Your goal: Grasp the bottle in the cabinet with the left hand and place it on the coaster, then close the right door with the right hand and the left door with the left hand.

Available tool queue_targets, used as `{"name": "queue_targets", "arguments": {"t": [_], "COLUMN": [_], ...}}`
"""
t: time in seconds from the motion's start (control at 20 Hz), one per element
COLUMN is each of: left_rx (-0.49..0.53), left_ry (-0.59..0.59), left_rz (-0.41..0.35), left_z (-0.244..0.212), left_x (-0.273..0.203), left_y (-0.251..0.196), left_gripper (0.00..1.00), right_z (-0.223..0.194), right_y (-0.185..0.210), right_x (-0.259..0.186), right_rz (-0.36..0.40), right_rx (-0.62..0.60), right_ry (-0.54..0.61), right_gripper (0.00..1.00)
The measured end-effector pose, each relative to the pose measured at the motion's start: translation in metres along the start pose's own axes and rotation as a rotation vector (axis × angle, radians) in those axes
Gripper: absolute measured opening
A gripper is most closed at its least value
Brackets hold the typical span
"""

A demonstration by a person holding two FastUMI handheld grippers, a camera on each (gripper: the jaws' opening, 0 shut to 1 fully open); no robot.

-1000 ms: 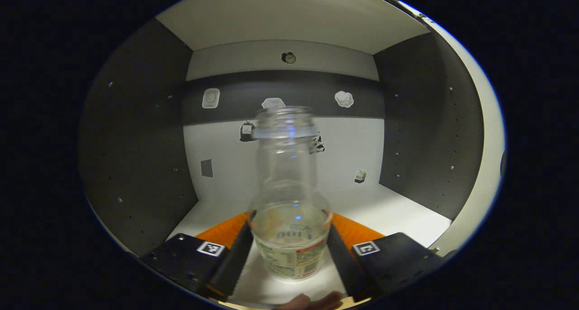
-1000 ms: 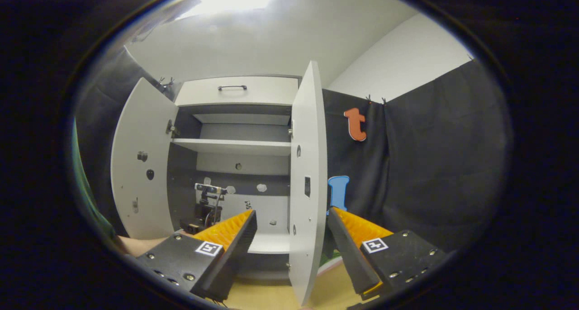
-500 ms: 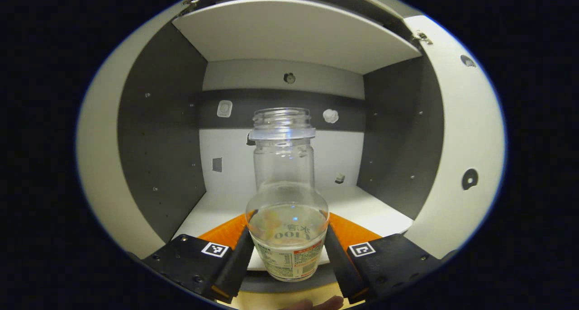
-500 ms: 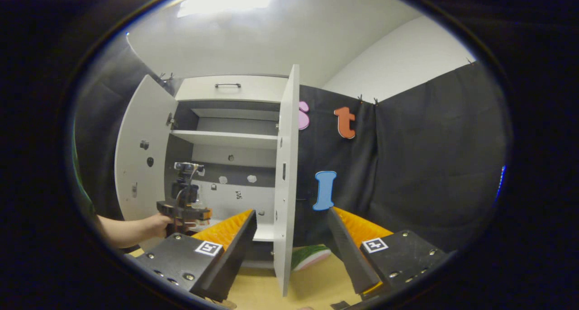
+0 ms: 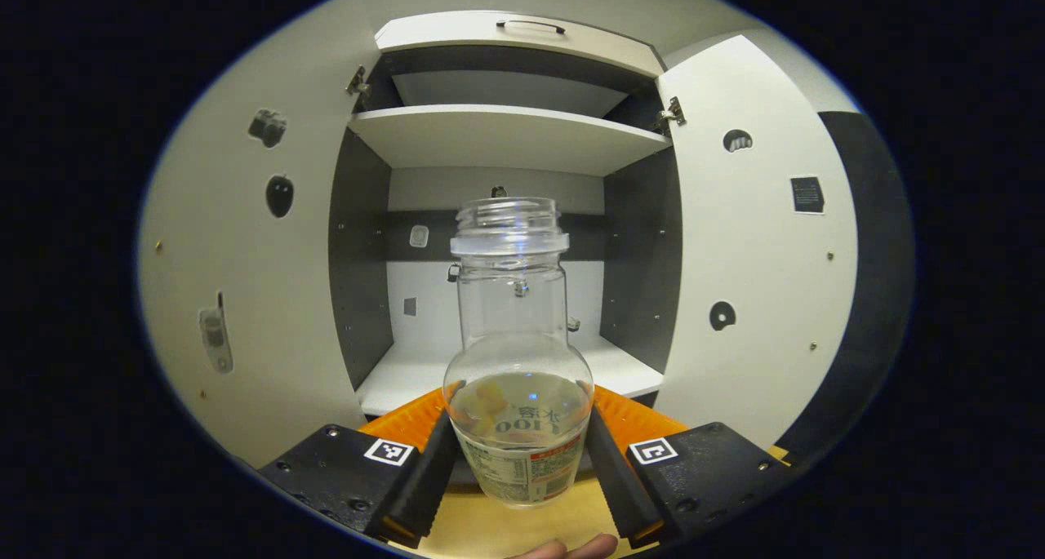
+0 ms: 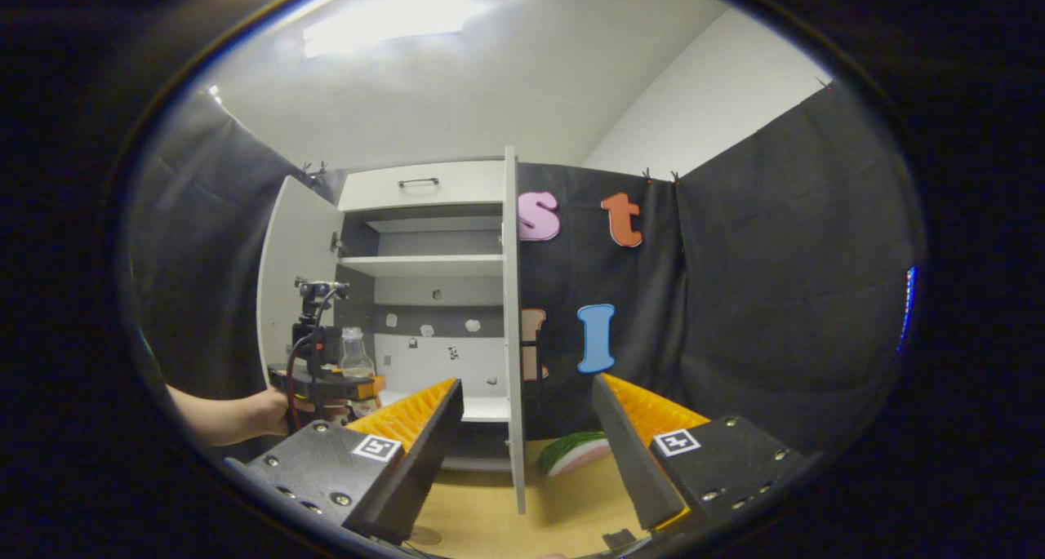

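In the left gripper view, the white left cabinet door point(image 5: 245, 281) is standing swung wide at 9 o'clock, its inner face showing. Between the doors, the open white cabinet with dark side walls point(image 5: 506, 135) is gaping at 12 o'clock, and the bare lower shelf point(image 5: 408, 371) is lying behind the bottle. The left gripper point(image 5: 518, 449) is pinching the clear, uncapped plastic bottle with a printed label point(image 5: 516, 355) at its wide base, both fingers pressing its sides. The bottle is standing upright, long axis vertical, mouth pointing to 12 o'clock, out in front of the cabinet above the tan wooden tabletop point(image 5: 490, 526). The white right cabinet door point(image 5: 759, 265) is hanging open at 3 o'clock.

In the right gripper view, a hand point(image 6: 273, 408) at 8 o'clock is carrying the left gripper. The right door is showing edge-on at centre. The right gripper point(image 6: 526, 445) is hovering with fingers spread around nothing, open tabletop below.
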State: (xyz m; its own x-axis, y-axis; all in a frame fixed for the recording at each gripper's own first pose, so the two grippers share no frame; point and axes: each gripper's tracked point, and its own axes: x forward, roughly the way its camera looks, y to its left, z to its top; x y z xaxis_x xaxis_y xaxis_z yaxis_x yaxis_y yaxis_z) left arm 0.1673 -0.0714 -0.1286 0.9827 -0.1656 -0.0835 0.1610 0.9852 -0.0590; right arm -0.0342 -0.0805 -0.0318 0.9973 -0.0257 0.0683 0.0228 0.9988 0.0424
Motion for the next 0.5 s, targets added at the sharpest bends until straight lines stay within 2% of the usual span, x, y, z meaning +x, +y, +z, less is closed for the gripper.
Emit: {"name": "queue_targets", "arguments": {"t": [0.2,0.5], "left_rx": [-0.006,0.013], "left_ry": [0.0,0.048], "left_rz": [0.012,-0.022], "left_z": [-0.025,-0.086], "left_x": [-0.034,-0.065], "left_y": [-0.021,-0.053], "left_gripper": [0.81,0.81], "right_z": [0.005,-0.005], "right_y": [-0.013,-0.026], "right_x": [-0.024,-0.044], "right_rz": [0.012,-0.007], "right_rx": [0.006,0.002], "right_ry": [0.007,0.029], "right_gripper": [0.97,0.97]}}
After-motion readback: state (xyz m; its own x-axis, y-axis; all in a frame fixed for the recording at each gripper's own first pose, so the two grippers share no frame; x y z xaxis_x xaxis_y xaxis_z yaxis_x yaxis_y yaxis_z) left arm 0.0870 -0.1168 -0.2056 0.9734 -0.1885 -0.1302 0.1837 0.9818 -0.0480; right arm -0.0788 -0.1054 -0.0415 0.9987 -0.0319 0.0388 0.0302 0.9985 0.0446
